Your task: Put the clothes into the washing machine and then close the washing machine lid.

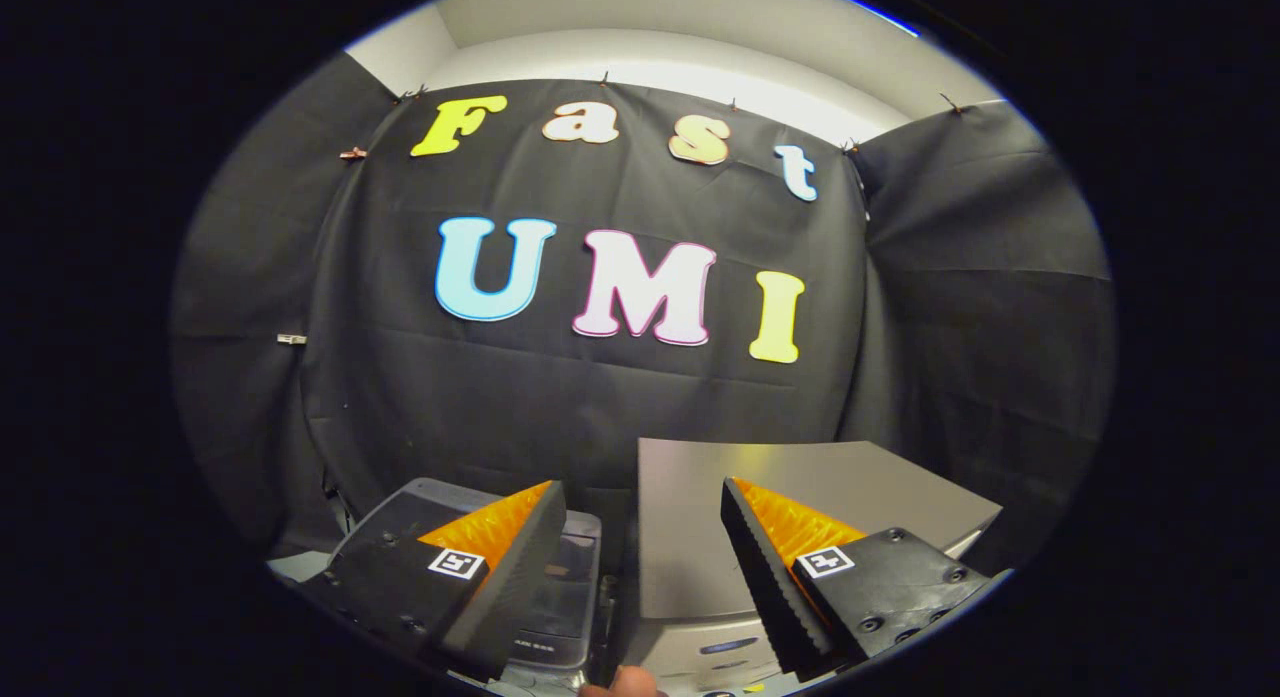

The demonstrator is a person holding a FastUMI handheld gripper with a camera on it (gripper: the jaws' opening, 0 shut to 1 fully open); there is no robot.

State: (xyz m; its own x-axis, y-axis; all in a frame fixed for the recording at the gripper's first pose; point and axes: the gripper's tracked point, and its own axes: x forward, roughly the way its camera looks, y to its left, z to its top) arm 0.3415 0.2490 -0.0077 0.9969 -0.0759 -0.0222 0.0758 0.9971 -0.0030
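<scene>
The washing machine point(800, 487) stands low beneath the claw, ahead of the fingers and mostly under the right one. Its flat grey lid point(690, 517) lies down over the top and looks closed, a broad plain sheet running back toward the black cloth wall point(600, 407). Below the lid's near edge, the pale front of the machine shows a small strip of controls point(730, 645), too small and blurred to make out. Where the clothes are cannot be told from this view.

Just left of the washing machine, close beside it with a narrow dark gap between, sits a second dark appliance point(570, 577) with a glossy black top and a grey rim. The left finger covers much of it, so what kind of thing it is cannot be told.

The claw point(640, 567) is spread wide, its two fingers well apart with nothing between them. Each finger point(520, 567) is black with a ridged inner face, an orange ribbed back and a small square black-and-white marker point(456, 562) on its base. The left finger hangs over the dark appliance, the right over the washing machine's lid; whether either touches what lies under it cannot be told.

At the near edge, between the fingers' bases, a small piece of a person's hand point(620, 683) peeks in.

The black cloth wall drapes behind and to both sides, clipped up along its top, with a white wall point(700, 57) above it.
</scene>
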